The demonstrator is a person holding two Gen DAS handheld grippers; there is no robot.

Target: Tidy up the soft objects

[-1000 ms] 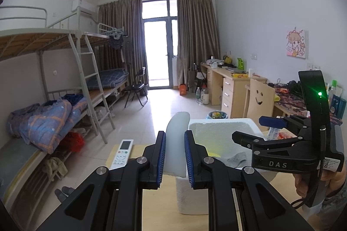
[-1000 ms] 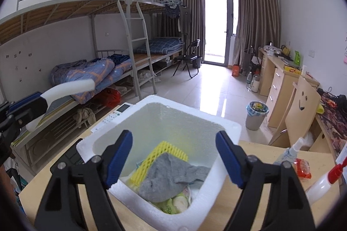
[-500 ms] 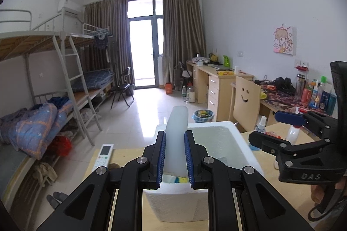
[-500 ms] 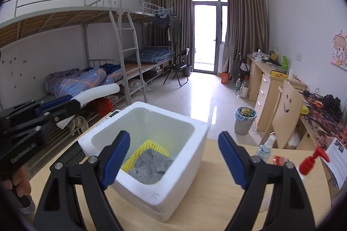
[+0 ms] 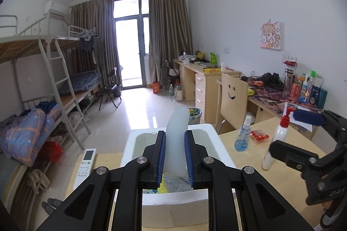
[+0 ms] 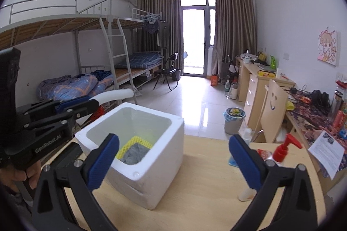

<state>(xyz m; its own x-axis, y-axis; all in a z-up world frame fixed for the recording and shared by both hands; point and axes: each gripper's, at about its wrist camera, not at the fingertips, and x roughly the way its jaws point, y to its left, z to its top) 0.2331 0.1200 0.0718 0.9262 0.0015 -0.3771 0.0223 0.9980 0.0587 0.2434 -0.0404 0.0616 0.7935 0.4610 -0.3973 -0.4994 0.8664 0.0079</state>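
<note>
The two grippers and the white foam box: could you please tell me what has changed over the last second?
The right gripper has drawn back from the white foam box, its jaws opening with nothing between them. The left gripper stays shut on the pale curved soft strip. The yellow mesh and grey cloth stay inside.

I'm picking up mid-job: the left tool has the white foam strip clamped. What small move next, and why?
Probably lower the left tool a little so the foam strip dips into the box, then let go. The strip already hangs over the opening, and the right tool, its jaws opening and empty, is clear of it.
</note>
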